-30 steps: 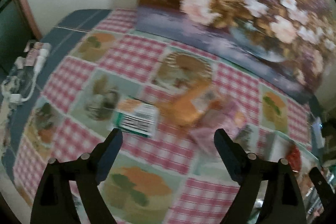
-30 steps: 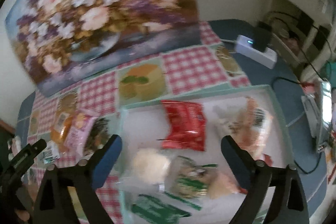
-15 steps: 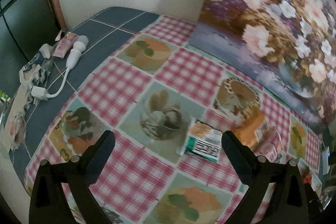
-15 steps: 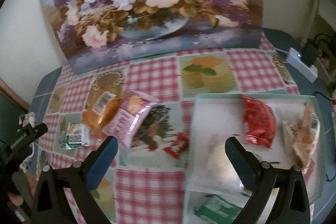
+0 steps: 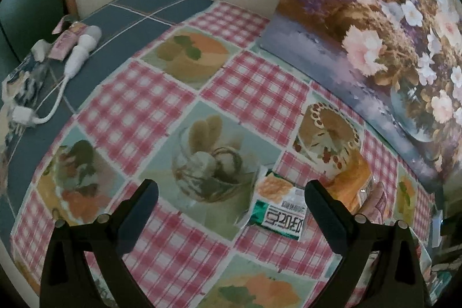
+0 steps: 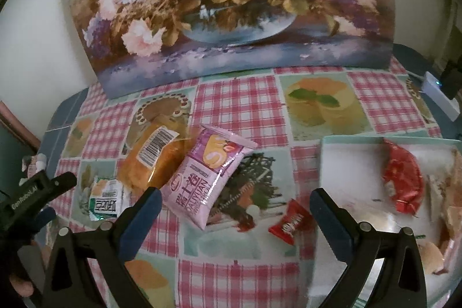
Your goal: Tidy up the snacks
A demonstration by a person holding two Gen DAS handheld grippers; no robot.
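Observation:
Several snacks lie loose on the checked tablecloth: a green-and-white packet (image 6: 105, 199), an orange bread pack (image 6: 154, 160), a pink roll packet (image 6: 209, 175) and a small red candy (image 6: 290, 222). A white tray (image 6: 346, 160) at the right holds a red packet (image 6: 402, 182) and other snacks. My right gripper (image 6: 235, 207) is open and empty, hovering above the pink packet and red candy. My left gripper (image 5: 231, 198) is open and empty, with the green-and-white packet (image 5: 278, 210) just inside its right finger. The left gripper also shows at the left edge of the right wrist view (image 6: 34, 192).
A large flower painting (image 6: 231, 2) leans against the wall behind the snacks. A white charger and cable (image 5: 78, 57) lie on the blue cloth at the far left. A white power strip (image 6: 440, 94) sits at the back right.
The right gripper has swung left from over the tray to above the loose snacks. The left gripper has turned left, so the green-and-white packet now sits nearer its right finger.

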